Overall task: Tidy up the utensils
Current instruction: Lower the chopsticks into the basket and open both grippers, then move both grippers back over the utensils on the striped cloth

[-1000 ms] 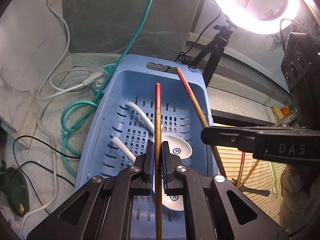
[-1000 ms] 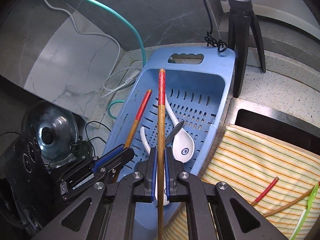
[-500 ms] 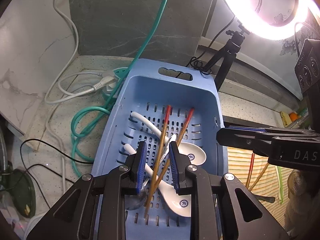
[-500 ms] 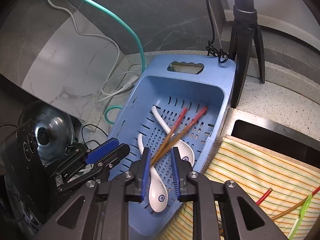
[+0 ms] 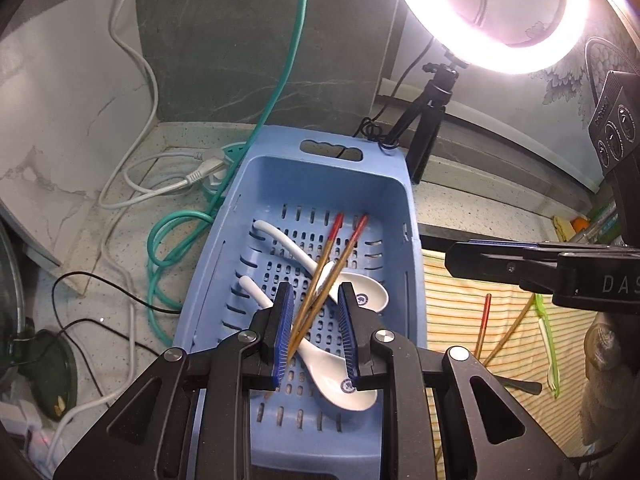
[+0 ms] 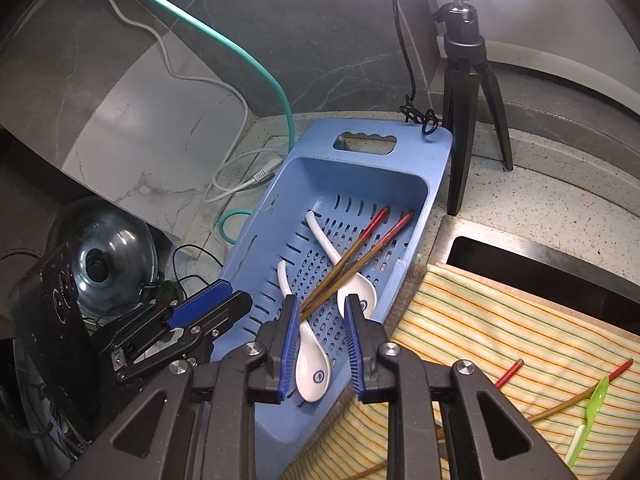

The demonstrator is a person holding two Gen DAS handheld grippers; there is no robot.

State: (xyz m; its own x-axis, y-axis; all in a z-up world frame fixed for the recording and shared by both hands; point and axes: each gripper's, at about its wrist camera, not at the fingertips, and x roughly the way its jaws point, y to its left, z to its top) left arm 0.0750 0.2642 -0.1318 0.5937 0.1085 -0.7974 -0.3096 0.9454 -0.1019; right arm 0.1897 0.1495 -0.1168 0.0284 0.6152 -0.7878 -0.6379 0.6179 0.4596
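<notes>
Two red-tipped wooden chopsticks [image 5: 332, 256] [image 6: 360, 252] lie crossed in the blue slotted basket [image 5: 320, 160] [image 6: 432, 152], on top of white ceramic spoons [image 5: 280, 236] [image 6: 316, 368]. My left gripper [image 5: 314, 288] hovers above them, open, its pads touching nothing. My right gripper [image 6: 321, 300] hangs over the same pile with its jaws opening and nothing held between them. Each gripper shows in the other's view: the left gripper [image 6: 200, 312] at the basket's left side, the right gripper [image 5: 460, 256] at its right. On the striped cloth [image 5: 460, 320] [image 6: 500, 340] lie more chopsticks [image 5: 484, 320] [image 6: 508, 372] and a green spoon [image 6: 592, 404].
A black tripod [image 6: 464, 100] with a ring light [image 5: 488, 12] stands behind the basket. Teal and white cables [image 5: 172, 240] coil on the counter to its left. A glass pot lid [image 6: 104, 264] sits at far left. A dark sink opening [image 6: 520, 256] lies beyond the cloth.
Each gripper was shut on an upright chopstick a second ago. Both have opened, the two chopsticks have dropped into the basket, and both grippers have drawn back upward.
</notes>
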